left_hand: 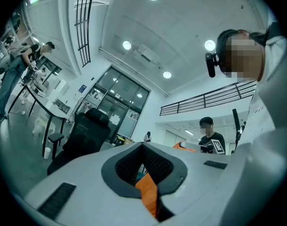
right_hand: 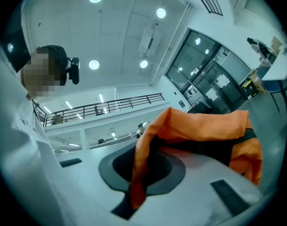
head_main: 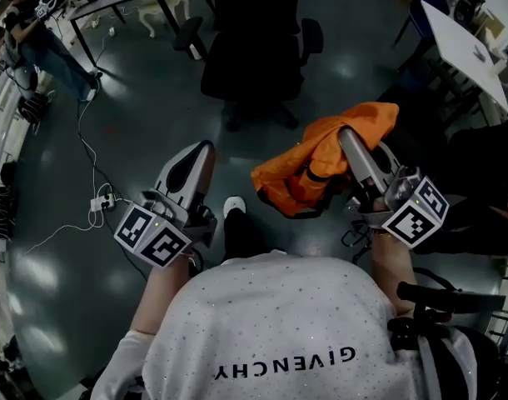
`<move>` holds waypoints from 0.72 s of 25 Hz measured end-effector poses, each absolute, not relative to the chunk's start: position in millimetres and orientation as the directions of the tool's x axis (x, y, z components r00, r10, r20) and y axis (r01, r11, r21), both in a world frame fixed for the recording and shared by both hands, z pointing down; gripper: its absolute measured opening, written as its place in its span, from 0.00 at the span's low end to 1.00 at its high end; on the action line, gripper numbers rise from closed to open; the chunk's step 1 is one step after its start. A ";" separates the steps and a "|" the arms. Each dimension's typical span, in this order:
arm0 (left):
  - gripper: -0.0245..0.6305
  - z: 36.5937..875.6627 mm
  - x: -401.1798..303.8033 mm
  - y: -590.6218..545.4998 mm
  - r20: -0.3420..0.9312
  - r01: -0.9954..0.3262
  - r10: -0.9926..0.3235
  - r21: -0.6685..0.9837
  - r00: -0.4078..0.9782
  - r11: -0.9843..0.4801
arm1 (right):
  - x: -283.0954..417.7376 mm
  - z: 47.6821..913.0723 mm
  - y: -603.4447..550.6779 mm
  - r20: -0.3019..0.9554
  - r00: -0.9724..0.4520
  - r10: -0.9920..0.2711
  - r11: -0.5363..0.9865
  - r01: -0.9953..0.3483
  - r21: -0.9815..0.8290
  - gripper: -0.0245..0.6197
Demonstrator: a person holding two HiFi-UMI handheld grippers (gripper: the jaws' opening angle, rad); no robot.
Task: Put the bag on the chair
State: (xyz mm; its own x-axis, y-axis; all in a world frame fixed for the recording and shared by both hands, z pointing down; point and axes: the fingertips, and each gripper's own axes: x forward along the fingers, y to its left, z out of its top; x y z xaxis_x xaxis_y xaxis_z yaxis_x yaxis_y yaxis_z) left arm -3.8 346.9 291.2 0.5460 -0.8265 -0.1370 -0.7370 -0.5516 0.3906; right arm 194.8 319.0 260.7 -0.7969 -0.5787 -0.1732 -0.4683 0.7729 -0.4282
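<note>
Head view, orange bag (head_main: 308, 161) draped over right gripper (head_main: 347, 136) at centre right, black chair (head_main: 254, 48) at top centre, apart from it, left gripper (head_main: 200, 152) lower left, left gripper view, jaws pressed together, orange sliver (left_hand: 148, 192) in their slot, right gripper view, jaws pinching bag fabric

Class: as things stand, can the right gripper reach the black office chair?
Probably, with a step forward: the right gripper, shut on the orange bag, has only floor between it and the black office chair; nothing stands in the way.

Closed left tool (head_main: 204, 147), clamped right tool (head_main: 347, 136)
</note>
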 end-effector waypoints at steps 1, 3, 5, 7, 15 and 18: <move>0.04 291.5 -8.8 338.3 -0.138 -0.735 -0.824 0.389 0.549 -0.555 | 188.8 261.2 311.1 -0.171 -0.797 -0.579 0.772 -0.469 -0.428 0.05; 0.04 294.0 -17.0 320.8 -0.138 -0.730 -0.818 0.387 0.558 -0.563 | 179.2 261.5 295.5 -0.173 -0.794 -0.584 0.769 -0.472 -0.430 0.06; 0.04 297.4 -24.5 302.2 -0.137 -0.722 -0.811 0.390 0.569 -0.572 | 170.6 262.2 278.9 -0.175 -0.787 -0.592 0.764 -0.479 -0.433 0.05; 0.04 297.5 -34.1 280.9 -0.137 -0.714 -0.805 0.395 0.577 -0.579 | 160.1 262.5 259.3 -0.168 -0.782 -0.601 0.758 -0.489 -0.432 0.05; 0.04 271.7 -81.7 178.2 -0.171 -0.683 -0.767 0.366 0.618 -0.632 | 107.7 240.6 165.6 -0.193 -0.756 -0.625 0.752 -0.518 -0.407 0.05; 0.04 263.3 -95.0 143.0 -0.175 -0.673 -0.753 0.353 0.634 -0.649 | 95.2 230.5 130.9 -0.207 -0.740 -0.640 0.747 -0.536 -0.394 0.05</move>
State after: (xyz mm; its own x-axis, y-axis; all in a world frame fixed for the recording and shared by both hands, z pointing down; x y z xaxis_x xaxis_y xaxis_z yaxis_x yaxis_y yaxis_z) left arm -95.0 143.0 263.3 0.6345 -0.7529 -0.1749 -0.6733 -0.6495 0.3534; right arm 95.2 130.9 230.5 -0.7401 -0.6400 -0.2066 -0.5358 0.7468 -0.3939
